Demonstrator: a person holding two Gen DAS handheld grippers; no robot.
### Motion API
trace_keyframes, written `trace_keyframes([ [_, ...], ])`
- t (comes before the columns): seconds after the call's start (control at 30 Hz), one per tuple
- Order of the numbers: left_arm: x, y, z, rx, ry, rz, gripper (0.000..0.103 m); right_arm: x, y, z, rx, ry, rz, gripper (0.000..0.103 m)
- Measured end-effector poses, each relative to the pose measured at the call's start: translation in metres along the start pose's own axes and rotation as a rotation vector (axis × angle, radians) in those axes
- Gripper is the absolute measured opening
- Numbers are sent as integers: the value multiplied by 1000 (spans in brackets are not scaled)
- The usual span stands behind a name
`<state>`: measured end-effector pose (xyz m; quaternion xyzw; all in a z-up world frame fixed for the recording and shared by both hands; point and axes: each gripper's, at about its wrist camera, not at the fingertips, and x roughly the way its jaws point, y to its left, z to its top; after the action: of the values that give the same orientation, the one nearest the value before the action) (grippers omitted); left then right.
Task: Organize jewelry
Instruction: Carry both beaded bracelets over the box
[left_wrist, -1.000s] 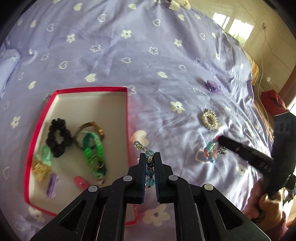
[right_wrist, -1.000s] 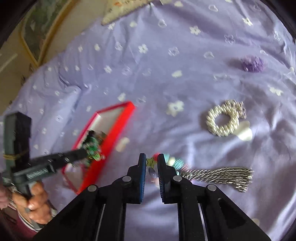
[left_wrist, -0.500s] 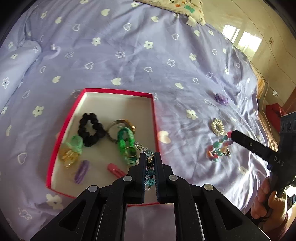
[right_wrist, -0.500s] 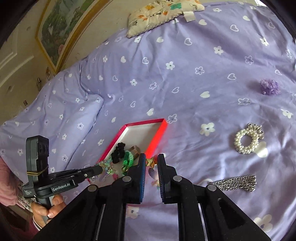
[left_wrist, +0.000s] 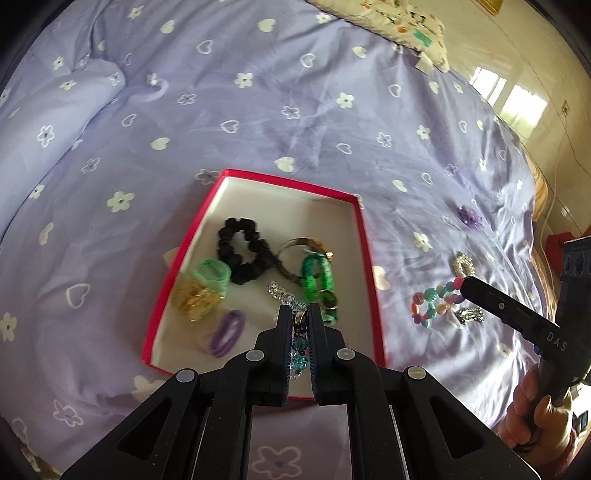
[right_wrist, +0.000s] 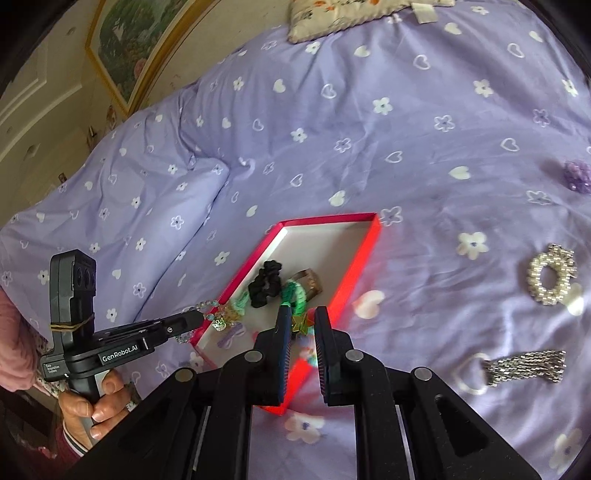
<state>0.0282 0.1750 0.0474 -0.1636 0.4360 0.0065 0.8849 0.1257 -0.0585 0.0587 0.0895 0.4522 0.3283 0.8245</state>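
Left wrist view shows the red box (left_wrist: 364, 236) already holding several pieces, the left gripper (left_wrist: 298, 325) pinching a teal bead bracelet (left_wrist: 295, 314) above it. Beside the box, the right gripper (right_wrist: 302, 325) pinches a pastel bead bracelet (left_wrist: 436, 302); pearl ring (right_wrist: 550, 275), silver tassel (right_wrist: 524, 367) and purple flower (right_wrist: 576, 175) remain on the bed (right_wrist: 369, 129)

"GenRobot.AI" reads on the left gripper (right_wrist: 195, 317) body; "DAS" on the right gripper (left_wrist: 466, 285) body.

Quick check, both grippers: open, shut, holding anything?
Left gripper: shut on the teal bead bracelet.
Right gripper: shut on the multicolour bead bracelet.
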Motion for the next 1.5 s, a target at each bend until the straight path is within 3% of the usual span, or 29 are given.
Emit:
trace_keyframes([
  [0.57,13,35,3,-55,16,25,7,50,30,3,-45,68,45,12],
  [1.5,103,60,29,-79,84,48,7,131,19,10,-28,172,30,12],
])
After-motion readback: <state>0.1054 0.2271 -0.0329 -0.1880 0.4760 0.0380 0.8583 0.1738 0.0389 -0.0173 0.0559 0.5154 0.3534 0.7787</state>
